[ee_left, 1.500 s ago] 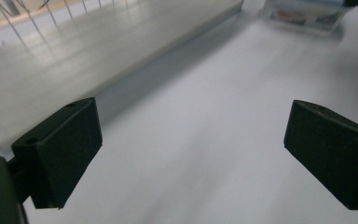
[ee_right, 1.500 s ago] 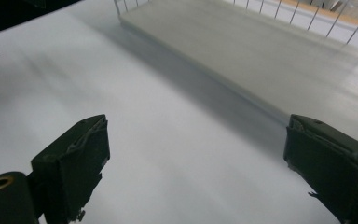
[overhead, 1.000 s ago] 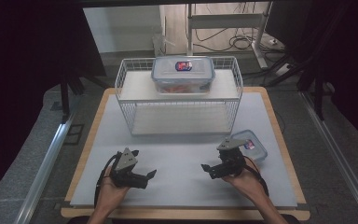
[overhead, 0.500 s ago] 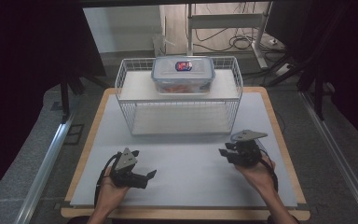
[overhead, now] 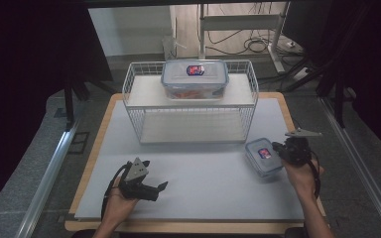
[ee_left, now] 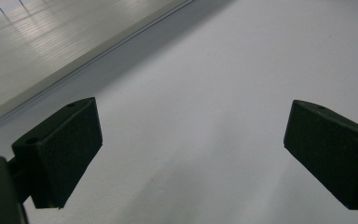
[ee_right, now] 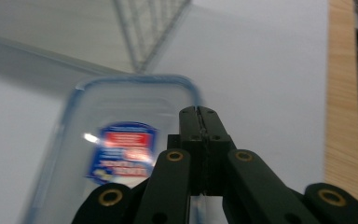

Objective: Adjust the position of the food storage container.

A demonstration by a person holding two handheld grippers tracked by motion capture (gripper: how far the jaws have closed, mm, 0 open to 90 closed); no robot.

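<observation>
Lab-like recording bay: dark curtains, floor cables, metal stand, white-topped table.

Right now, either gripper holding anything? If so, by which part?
Nothing is held. The left gripper is open over bare table. The right gripper has its jaws shut together, empty, above the small container; contact with its lid cannot be told.

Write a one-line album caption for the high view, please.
Two hand-held grippers, left open, right shut beside a small lidded container.

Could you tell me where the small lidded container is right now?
In the high view the small container sits on the white mat's right side, just off the wire rack's right front corner, with the right gripper at its right edge.
</observation>
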